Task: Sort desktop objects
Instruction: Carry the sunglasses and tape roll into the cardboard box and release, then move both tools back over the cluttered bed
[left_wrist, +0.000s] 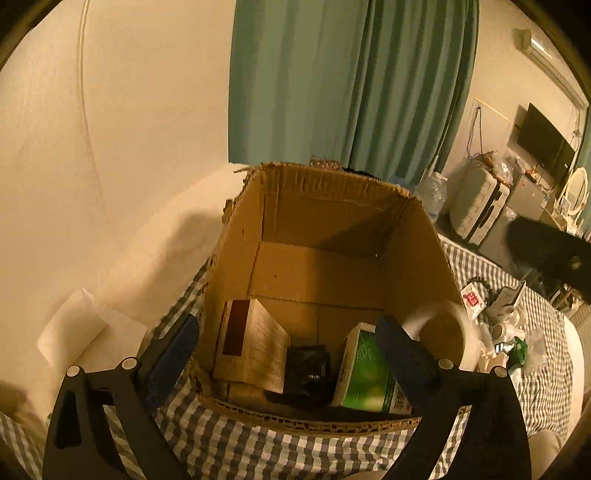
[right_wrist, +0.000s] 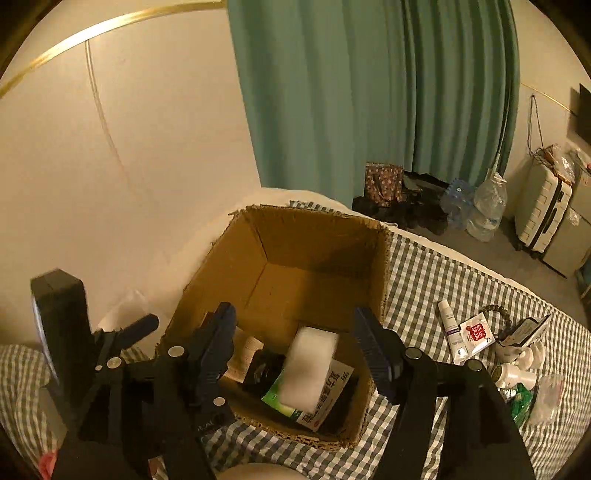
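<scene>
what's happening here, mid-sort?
Yes. A person with two handheld grippers is clearing small items off the checked cloth into the cardboard box. The right gripper is open above the box, with a white roll blurred between its fingers, apparently just released. The left gripper is open and empty. The box holds a green carton, tan carton and black item. Bottles and a tube remain outside.

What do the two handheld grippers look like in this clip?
Both the left gripper and the right gripper have glossy black angular linkage arms joined by round silver pivot bolts. Their fingers carry dark blue ribbed pads. No cables, sleeves or hands show.
</scene>
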